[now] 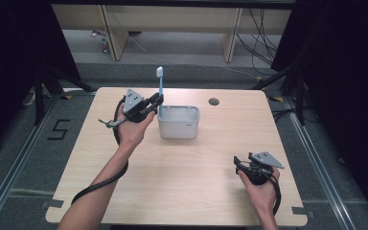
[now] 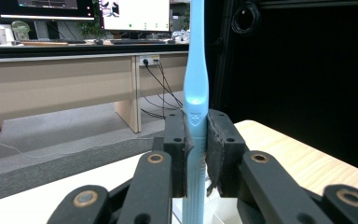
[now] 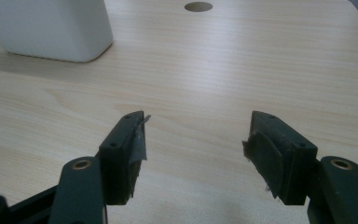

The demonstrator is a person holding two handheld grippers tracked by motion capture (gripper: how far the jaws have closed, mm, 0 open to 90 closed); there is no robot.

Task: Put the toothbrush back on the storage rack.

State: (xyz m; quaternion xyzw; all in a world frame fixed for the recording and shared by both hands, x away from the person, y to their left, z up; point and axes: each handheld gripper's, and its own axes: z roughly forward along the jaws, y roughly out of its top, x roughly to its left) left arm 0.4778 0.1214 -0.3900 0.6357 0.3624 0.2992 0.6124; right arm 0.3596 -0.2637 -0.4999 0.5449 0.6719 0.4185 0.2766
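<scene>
Left black two-jaw gripper [image 1: 154, 103] raised at table's far left, jaws clamped on upright light-blue toothbrush handle [image 2: 195, 135]. Right black two-jaw gripper [image 1: 239, 164] low at near right, jaws spread wide, nothing between.

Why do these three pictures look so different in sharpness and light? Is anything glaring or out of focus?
High view: even light, black curtains at the sides, soft shadows under the white container. Left gripper view: the blue toothbrush carries a bright glare spot and the monitors behind wash out. Right gripper view: the jaws up close look soft, and the wooden table has a mild sheen.
</scene>
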